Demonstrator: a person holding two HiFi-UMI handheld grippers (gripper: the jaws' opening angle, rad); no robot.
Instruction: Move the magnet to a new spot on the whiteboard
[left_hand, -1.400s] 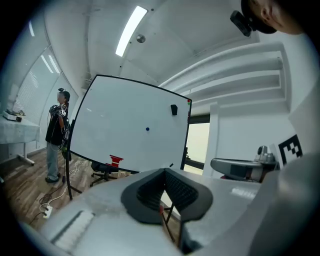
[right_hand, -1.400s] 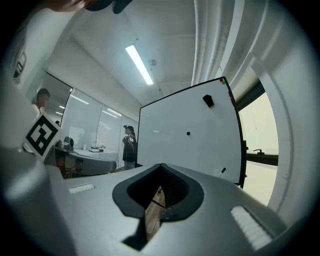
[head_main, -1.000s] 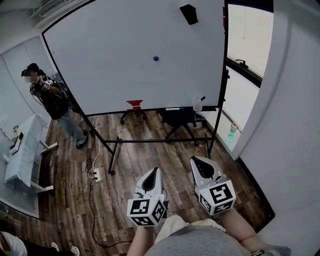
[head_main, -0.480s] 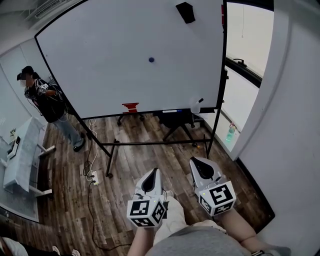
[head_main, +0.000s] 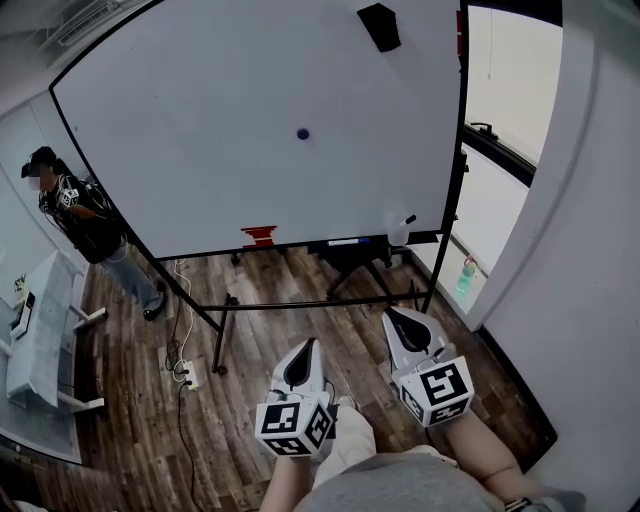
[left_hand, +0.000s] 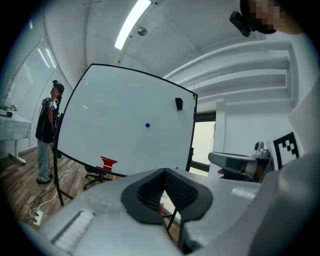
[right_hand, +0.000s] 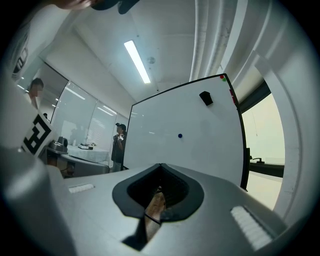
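The magnet (head_main: 302, 133) is a small blue dot stuck near the middle of the big whiteboard (head_main: 200, 150). It also shows in the left gripper view as the magnet (left_hand: 147, 125) and in the right gripper view as the magnet (right_hand: 180, 135). My left gripper (head_main: 310, 344) and right gripper (head_main: 392, 319) are held low in front of my body, well short of the board. Both point toward it, side by side. Each is shut with nothing between its jaws, as seen at the left gripper (left_hand: 162, 171) and the right gripper (right_hand: 160, 166).
A black eraser (head_main: 378, 25) sits at the board's top right. On the board's tray lie a red item (head_main: 260, 236), a marker (head_main: 345, 242) and a white bottle (head_main: 398, 230). A person (head_main: 80, 220) stands at the left by a white table (head_main: 40, 335). Cables and a power strip (head_main: 185, 372) lie on the floor.
The whiteboard looks larger and nearer in the head view, and the standing person has slid left. Both grippers stay low, shut and side by side.
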